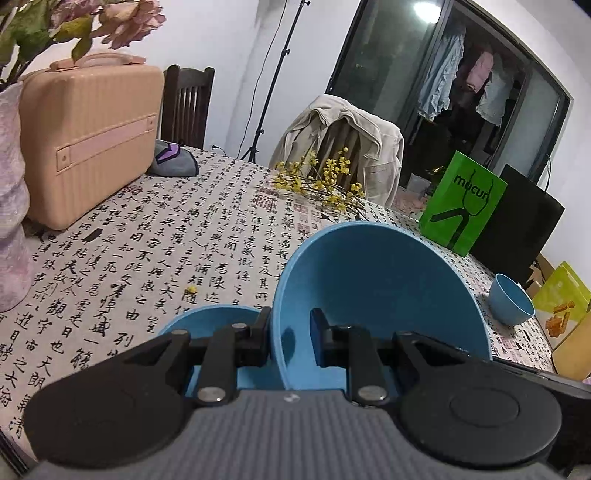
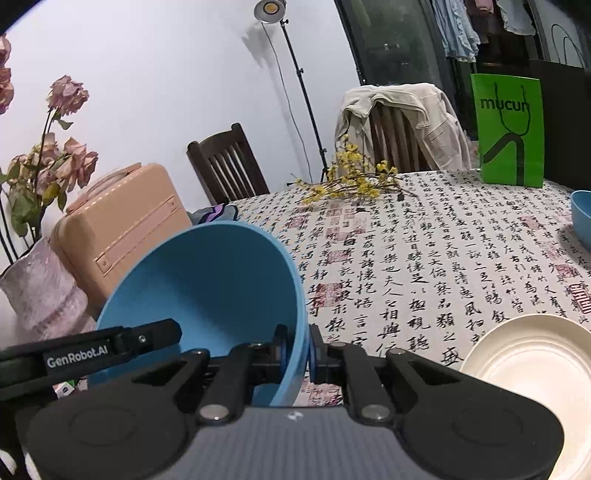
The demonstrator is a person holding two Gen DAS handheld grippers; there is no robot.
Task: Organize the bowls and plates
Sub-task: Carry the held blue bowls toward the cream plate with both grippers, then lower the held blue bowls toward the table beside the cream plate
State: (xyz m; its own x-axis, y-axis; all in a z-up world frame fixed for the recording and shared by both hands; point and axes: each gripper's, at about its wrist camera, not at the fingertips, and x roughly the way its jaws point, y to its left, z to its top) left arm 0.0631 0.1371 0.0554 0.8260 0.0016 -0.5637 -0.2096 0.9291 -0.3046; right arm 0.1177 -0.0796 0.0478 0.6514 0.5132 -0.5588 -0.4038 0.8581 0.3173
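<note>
Both grippers pinch one big blue bowl [image 1: 380, 295] by its rim, holding it tilted above the table [image 1: 155, 240]. The left gripper [image 1: 290, 341] clamps the bowl's left wall, above a second blue bowl [image 1: 210, 321]; the right gripper [image 2: 297, 350] clamps the opposite wall. A cream plate [image 2: 535, 373] lies by the near edge.

Even, cool indoor light — a stand lamp [image 2: 270, 9] glows at the far wall, its glare mirrored in the dark glass door [image 1: 391, 55] (fisheye bends the edges); shadows stay soft.
</note>
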